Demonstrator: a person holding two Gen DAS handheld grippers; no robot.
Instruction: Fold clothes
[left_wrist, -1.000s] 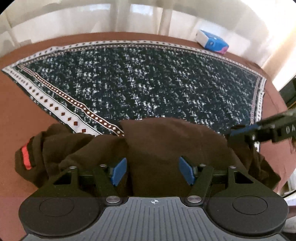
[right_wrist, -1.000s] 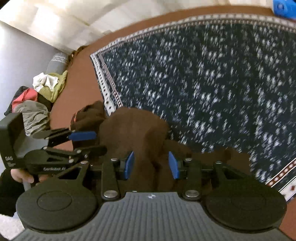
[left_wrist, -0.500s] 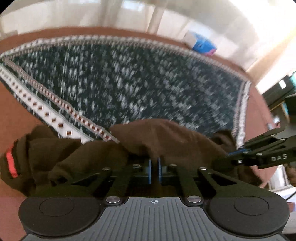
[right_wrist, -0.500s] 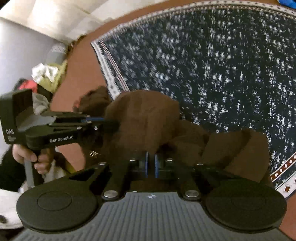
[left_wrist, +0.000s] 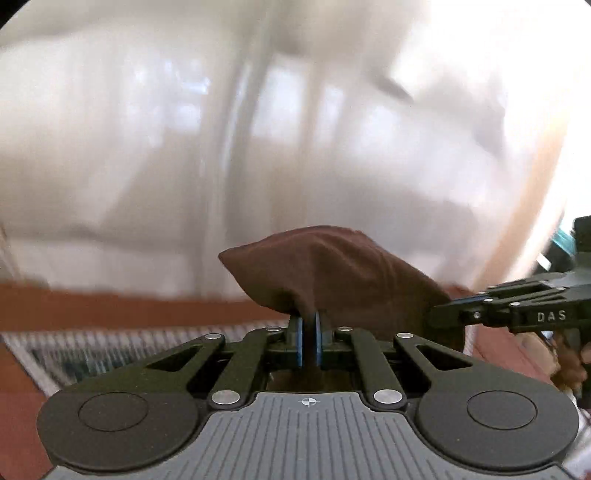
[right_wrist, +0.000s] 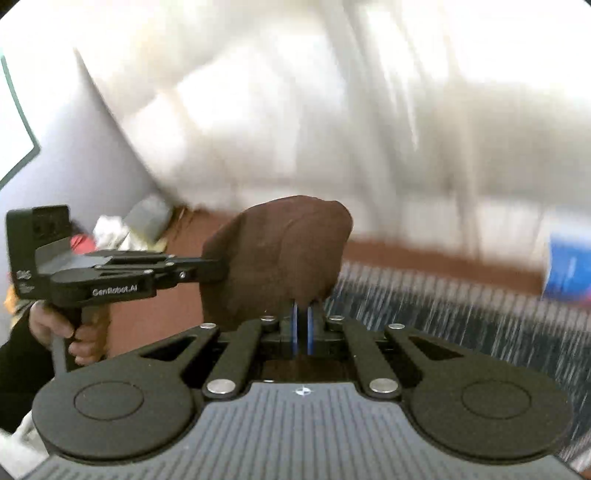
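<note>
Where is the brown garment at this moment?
The brown garment is lifted off the patterned cloth, pinched between both shut grippers: the left gripper and the right gripper, central in both wrist views before the white curtain.

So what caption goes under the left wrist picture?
Left gripper pinching the brown garment, right gripper gripping it alongside.

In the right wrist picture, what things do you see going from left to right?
The person's hand → the left hand-held gripper → the brown cloth → the blue box.
</note>
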